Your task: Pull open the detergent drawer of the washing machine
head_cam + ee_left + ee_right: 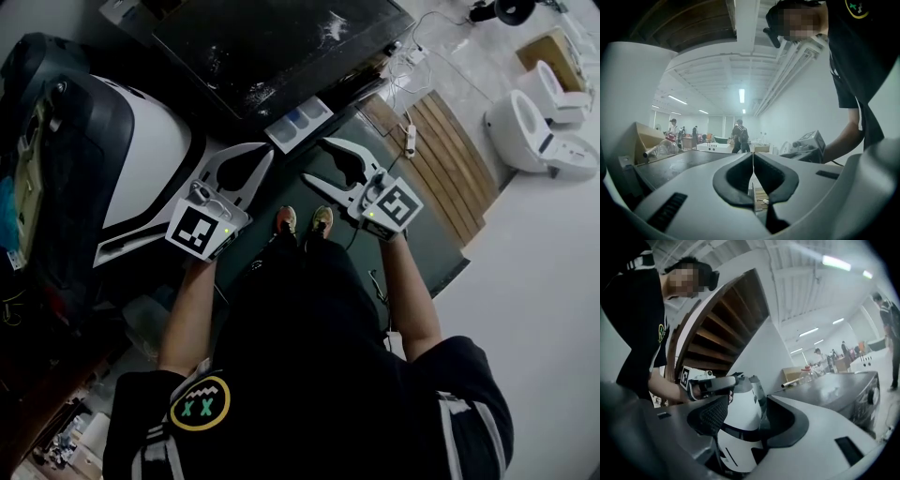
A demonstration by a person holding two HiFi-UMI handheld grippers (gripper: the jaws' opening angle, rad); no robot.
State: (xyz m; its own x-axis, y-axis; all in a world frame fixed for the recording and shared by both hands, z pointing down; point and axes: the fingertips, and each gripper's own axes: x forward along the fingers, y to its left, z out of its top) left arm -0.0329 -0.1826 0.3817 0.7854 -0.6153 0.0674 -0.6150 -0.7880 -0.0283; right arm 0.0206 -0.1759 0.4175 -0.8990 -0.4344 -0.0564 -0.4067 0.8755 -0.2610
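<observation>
Inspection from the head view: the white detergent drawer with pale blue compartments [298, 122] stands pulled out from the front edge of the black-topped washing machine [272, 47], its compartments exposed from above. Neither claw has hold of it. The left claw [265, 153] sits just short of the drawer's near-left corner; its own view shows the left claw [753, 157] with the dark pads pressed together along a single seam and nothing between them. The right claw [316, 161] is held beside the left, just below the drawer, with its body rolled onto its side. In the right gripper view the right claw [746, 409] stands partly open, roughly half its spread, and empty (the white rounded shell with dark trim [740, 427] seen through the gap lies well beyond the pads). That shell [150, 150] stands to the left of the machine. A clear plastic bottle [663, 149] lies on the machine's top. The person's two shoes [305, 222] show on the dark floor below the claws, and white toilets [534, 122] stand well apart at the right.
</observation>
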